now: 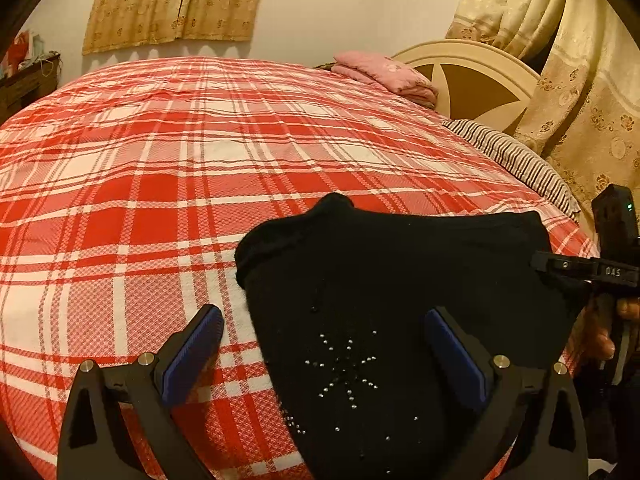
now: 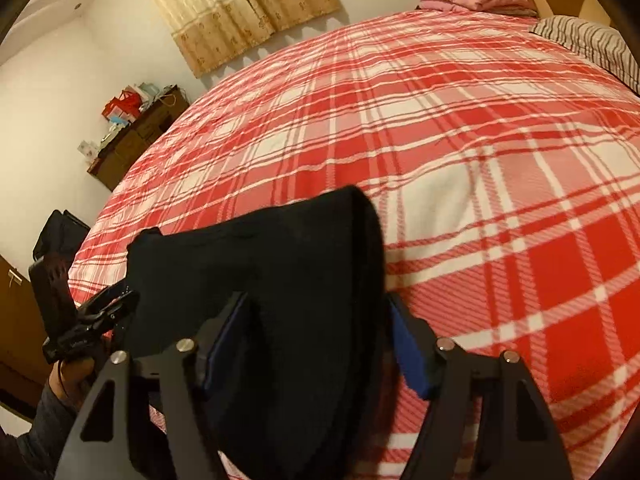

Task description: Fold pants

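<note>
Left gripper (image 1: 324, 354) hangs with blue pads spread, straddling the edge of the black knit pants with a rhinestone star (image 1: 384, 304), gripping nothing; my right gripper (image 2: 316, 344) stands apart around a raised fold. The pants lie on the red-and-white plaid bedspread (image 1: 160, 168). Risk, in my judgement: closing on one layer would drag the stack askew.

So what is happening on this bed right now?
A person is folding black pants on a red plaid bed, with a gripper in each hand. The pants lie in a compact bundle near the bed's edge. The left gripper is open above them, gripping nothing. The right gripper has cloth between its fingers, but whether it is clamped is unclear.
</note>
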Action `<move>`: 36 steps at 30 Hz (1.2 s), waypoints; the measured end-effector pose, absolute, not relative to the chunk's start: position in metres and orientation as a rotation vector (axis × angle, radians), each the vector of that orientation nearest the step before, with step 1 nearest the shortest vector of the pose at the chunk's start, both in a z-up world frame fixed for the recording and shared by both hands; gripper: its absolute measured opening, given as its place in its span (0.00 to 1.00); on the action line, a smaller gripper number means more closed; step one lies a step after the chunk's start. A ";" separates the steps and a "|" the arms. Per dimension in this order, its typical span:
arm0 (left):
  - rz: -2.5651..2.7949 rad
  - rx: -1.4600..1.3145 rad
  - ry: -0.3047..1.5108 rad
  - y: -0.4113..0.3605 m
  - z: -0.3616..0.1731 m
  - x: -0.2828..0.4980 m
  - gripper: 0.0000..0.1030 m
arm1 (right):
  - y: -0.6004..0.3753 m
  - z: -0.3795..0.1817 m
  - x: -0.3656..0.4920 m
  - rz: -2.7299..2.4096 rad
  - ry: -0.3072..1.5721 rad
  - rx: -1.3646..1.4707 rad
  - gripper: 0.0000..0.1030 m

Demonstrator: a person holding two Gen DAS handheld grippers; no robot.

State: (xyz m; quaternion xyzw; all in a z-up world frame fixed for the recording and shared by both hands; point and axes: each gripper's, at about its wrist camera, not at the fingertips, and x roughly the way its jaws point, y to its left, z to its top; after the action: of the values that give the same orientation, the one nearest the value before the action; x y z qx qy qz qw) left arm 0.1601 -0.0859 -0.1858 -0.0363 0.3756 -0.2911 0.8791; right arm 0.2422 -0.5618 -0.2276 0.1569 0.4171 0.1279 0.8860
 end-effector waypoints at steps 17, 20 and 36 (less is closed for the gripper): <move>-0.667 -0.219 0.788 -0.059 -0.178 0.158 0.15 | -0.551 -0.211 0.229 0.356 0.798 0.349 0.28; -0.675 -0.266 0.766 -0.043 -0.168 0.158 0.13 | -0.538 -0.196 0.232 0.376 0.779 0.313 0.28; -0.285 -0.269 0.617 0.137 -0.127 0.185 0.13 | -0.369 -0.165 0.392 0.693 0.727 0.242 0.27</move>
State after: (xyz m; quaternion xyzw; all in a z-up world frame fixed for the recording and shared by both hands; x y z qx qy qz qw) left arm 0.1854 0.1367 -0.1267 -0.1314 0.3019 -0.1391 0.9339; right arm 0.3920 -0.3687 -0.1653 0.1156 0.3473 0.3315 0.8696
